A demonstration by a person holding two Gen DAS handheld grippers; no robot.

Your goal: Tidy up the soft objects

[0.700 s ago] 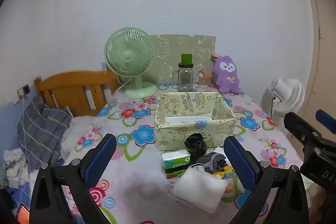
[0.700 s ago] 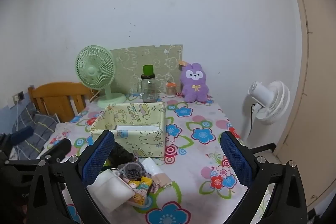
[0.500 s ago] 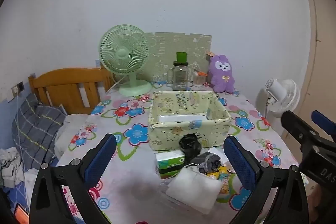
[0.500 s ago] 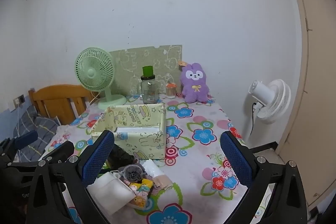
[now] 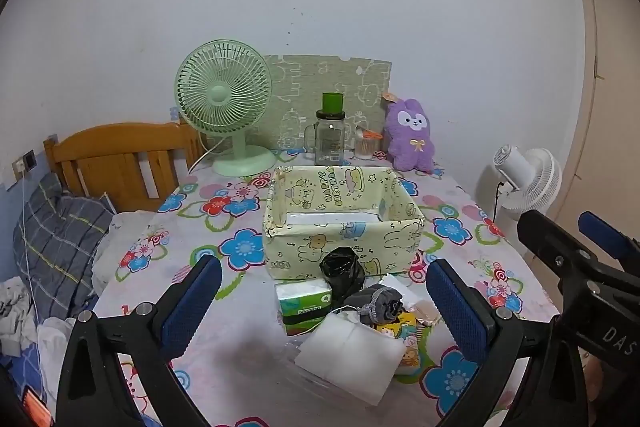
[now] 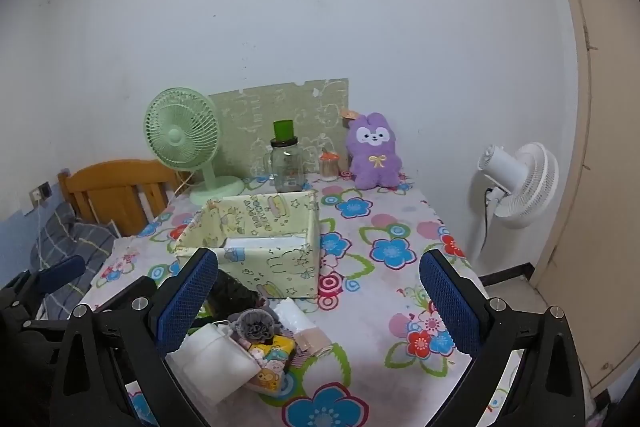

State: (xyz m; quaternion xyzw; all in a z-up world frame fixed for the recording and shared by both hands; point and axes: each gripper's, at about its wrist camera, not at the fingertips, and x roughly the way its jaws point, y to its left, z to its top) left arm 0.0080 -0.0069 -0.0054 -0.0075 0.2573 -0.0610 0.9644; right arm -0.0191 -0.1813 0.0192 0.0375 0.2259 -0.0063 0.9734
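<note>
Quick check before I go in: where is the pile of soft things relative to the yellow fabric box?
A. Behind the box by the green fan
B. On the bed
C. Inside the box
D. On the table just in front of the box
D: the pile lies on the flowered table on the near side of the fabric box, outside its walls.
</note>
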